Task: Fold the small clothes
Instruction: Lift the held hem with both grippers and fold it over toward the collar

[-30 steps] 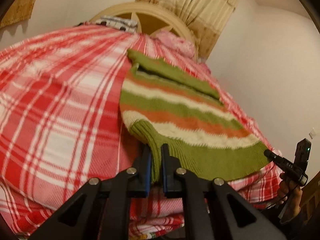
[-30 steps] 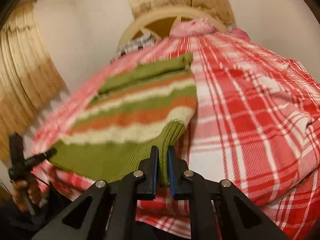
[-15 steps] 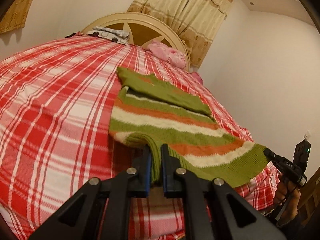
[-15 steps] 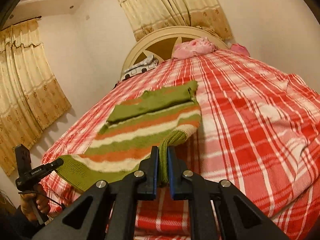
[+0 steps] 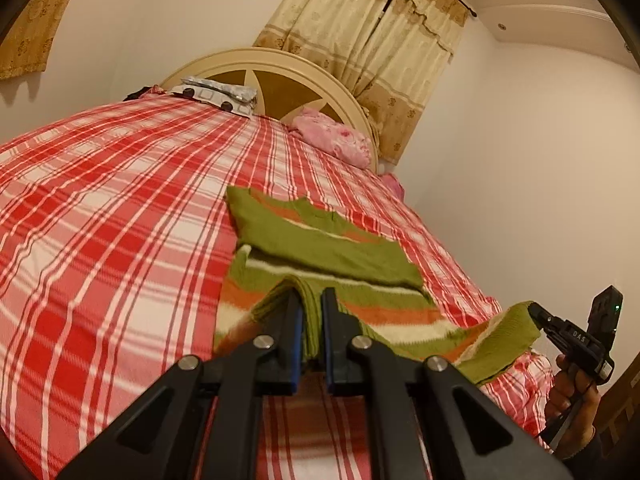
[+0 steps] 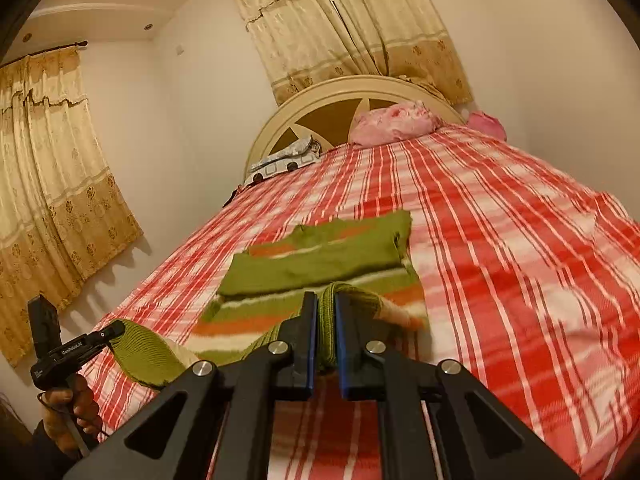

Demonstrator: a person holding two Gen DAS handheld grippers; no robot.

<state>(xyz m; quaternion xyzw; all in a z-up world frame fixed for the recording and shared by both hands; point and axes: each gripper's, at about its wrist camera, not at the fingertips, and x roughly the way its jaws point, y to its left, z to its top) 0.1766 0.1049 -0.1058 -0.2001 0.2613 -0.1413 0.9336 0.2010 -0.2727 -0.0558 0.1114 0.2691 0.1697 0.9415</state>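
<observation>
Striped sweater (image 5: 320, 256) hem lifted over plaid bed (image 5: 120, 220), left gripper (image 5: 311, 312) and right gripper (image 6: 326, 312) each clamped on a hem corner.

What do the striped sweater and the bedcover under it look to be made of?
The sweater looks like a chunky knit, probably wool or acrylic yarn: ribbed rows show at the hem pinched in the right gripper and the left gripper. The bedcover seems a flat woven cloth, perhaps cotton, matte, with printed or woven red-and-white plaid.
</observation>
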